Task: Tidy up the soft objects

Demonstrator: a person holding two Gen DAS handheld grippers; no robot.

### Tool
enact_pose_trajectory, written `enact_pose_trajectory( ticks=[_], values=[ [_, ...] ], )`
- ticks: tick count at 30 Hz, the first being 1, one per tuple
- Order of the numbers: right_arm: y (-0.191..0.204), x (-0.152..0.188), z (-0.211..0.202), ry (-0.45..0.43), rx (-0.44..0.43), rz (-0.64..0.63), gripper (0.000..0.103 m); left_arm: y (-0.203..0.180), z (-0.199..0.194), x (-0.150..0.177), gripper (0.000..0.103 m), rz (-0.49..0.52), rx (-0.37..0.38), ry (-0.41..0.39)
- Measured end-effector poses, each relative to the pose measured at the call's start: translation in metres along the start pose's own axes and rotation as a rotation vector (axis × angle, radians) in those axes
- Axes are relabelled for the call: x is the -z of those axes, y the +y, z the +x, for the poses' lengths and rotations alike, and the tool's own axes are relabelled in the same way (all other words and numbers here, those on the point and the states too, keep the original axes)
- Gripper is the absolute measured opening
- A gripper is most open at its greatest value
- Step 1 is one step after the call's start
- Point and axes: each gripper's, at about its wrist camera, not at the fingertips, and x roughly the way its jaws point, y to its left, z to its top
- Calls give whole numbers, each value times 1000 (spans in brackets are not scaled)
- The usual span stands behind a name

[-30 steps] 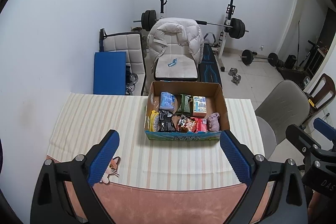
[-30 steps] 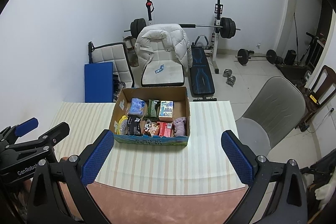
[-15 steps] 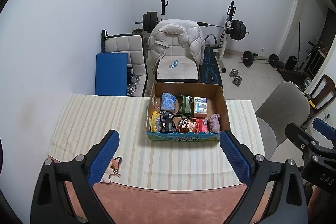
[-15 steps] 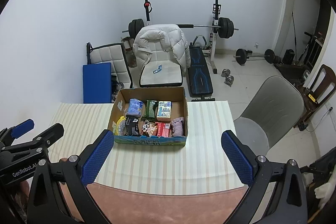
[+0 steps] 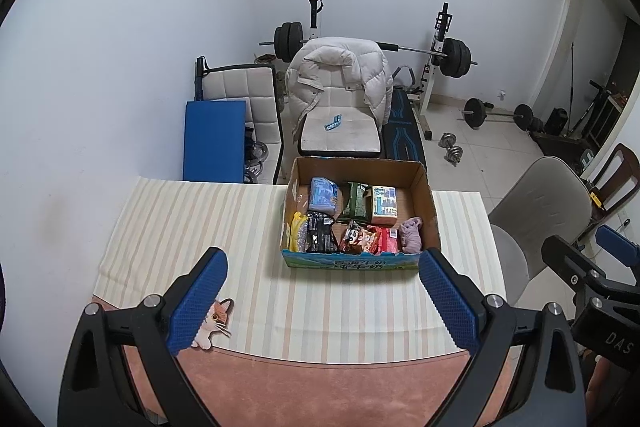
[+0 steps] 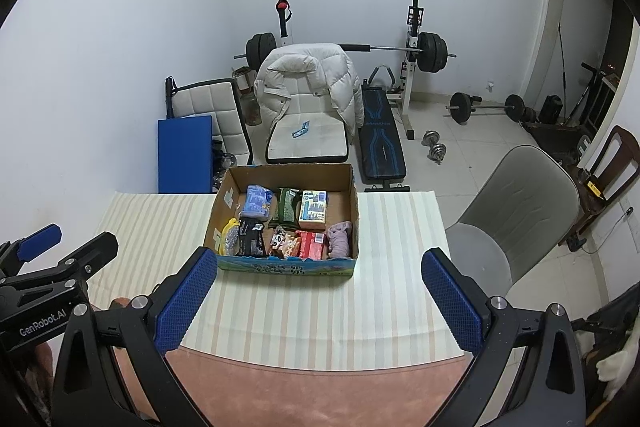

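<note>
Hovering wide open and empty above the striped counter (image 5: 256, 227), both tools, left tool (image 5: 322, 301) and right tool (image 6: 320, 301), face the brown cardboard box (image 6: 286, 265) of soft packets, seemingly ready to pick.

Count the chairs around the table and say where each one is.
3: a white chair draped with a puffy jacket beyond the cardboard box; a grey chair right of the table; a brown wooden chair farther right. Others may be hidden.
</note>
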Motion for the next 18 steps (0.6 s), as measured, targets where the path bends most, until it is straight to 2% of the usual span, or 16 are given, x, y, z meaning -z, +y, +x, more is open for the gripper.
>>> enact_pose_trajectory(
  ticks=[18],
  values=[
    [-3,-3,0,-6,6,-9,103,-1,0,2,98,-2,5,0]
  ],
)
